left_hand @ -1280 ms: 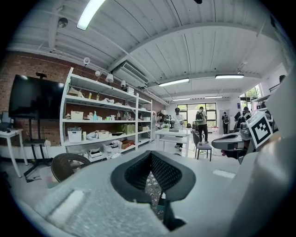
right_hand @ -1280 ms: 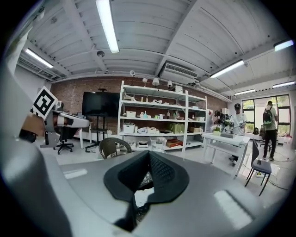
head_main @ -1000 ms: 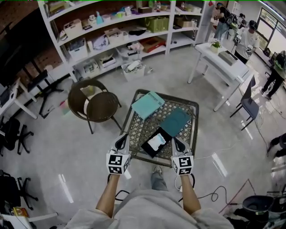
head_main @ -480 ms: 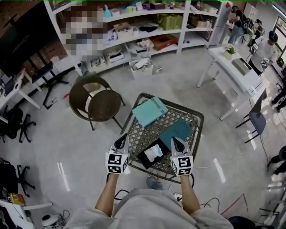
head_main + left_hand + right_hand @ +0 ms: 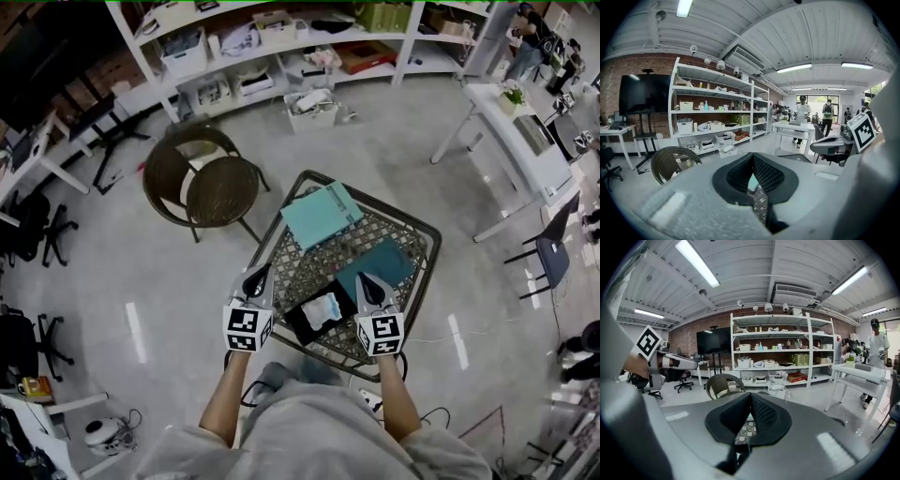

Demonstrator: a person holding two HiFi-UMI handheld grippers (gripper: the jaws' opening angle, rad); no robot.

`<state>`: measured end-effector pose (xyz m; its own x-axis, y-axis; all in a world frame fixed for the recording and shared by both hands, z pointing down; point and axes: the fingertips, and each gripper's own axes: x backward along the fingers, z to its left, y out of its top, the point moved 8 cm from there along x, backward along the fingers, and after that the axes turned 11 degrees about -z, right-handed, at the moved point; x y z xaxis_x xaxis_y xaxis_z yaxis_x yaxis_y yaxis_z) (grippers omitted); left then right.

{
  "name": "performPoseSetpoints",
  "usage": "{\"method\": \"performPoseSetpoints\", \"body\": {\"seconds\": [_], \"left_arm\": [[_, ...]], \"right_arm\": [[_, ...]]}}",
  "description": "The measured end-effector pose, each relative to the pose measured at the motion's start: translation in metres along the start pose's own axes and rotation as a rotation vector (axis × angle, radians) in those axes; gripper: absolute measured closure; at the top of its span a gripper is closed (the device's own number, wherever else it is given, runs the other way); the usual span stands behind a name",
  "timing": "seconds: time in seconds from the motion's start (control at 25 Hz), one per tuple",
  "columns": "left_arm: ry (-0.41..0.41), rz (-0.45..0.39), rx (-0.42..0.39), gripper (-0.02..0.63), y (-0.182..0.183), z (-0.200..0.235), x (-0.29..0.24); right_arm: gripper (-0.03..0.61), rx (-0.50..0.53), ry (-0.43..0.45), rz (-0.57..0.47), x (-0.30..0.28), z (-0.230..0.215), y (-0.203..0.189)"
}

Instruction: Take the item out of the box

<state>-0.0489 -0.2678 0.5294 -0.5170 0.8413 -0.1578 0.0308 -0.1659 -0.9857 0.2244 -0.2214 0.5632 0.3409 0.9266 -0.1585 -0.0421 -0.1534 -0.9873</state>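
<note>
A black open box (image 5: 298,322) lies at the near edge of the lattice table (image 5: 298,269), with a white item (image 5: 324,307) inside it. A light teal flat box (image 5: 322,214) lies at the table's far side and a dark teal one (image 5: 377,266) at the right. My left gripper (image 5: 257,276) hovers just left of the black box, jaws together, holding nothing. My right gripper (image 5: 367,283) hovers just right of it, jaws also together and empty. In the left gripper view the closed pads (image 5: 765,174) hide most of the table; the right gripper view's pads (image 5: 760,414) do the same.
A brown wicker chair (image 5: 212,184) stands left of the table on the grey floor. White shelving (image 5: 281,47) full of goods runs along the back. A white desk (image 5: 511,131) and people stand at the far right. Office chairs (image 5: 33,234) sit at the far left.
The head view has shifted, so the table and chair sit slightly differently in frame. Both grippers stay shut on either side of the black box, a little closer over the table's near edge.
</note>
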Motion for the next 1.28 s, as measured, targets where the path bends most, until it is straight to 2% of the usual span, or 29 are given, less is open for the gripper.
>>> {"method": "performPoseSetpoints", "body": {"seconds": [0.2, 0.48, 0.76, 1.28], "left_arm": [[-0.021, 0.020, 0.016, 0.609, -0.019, 0.013, -0.007], [-0.116, 0.065, 0.049, 0.609, -0.043, 0.029, -0.012], [-0.179, 0.103, 0.074, 0.609, -0.064, 0.027, -0.015], [-0.208, 0.157, 0.099, 0.609, -0.098, 0.014, -0.015]], "right_arm": [[0.577, -0.014, -0.002, 0.062, -0.011, 0.013, -0.025], [0.577, -0.052, -0.089, 0.146, -0.013, 0.038, -0.053], [0.577, -0.077, -0.134, 0.228, 0.000, 0.050, -0.078], [0.569, -0.104, -0.122, 0.426, 0.018, 0.056, -0.146]]}}
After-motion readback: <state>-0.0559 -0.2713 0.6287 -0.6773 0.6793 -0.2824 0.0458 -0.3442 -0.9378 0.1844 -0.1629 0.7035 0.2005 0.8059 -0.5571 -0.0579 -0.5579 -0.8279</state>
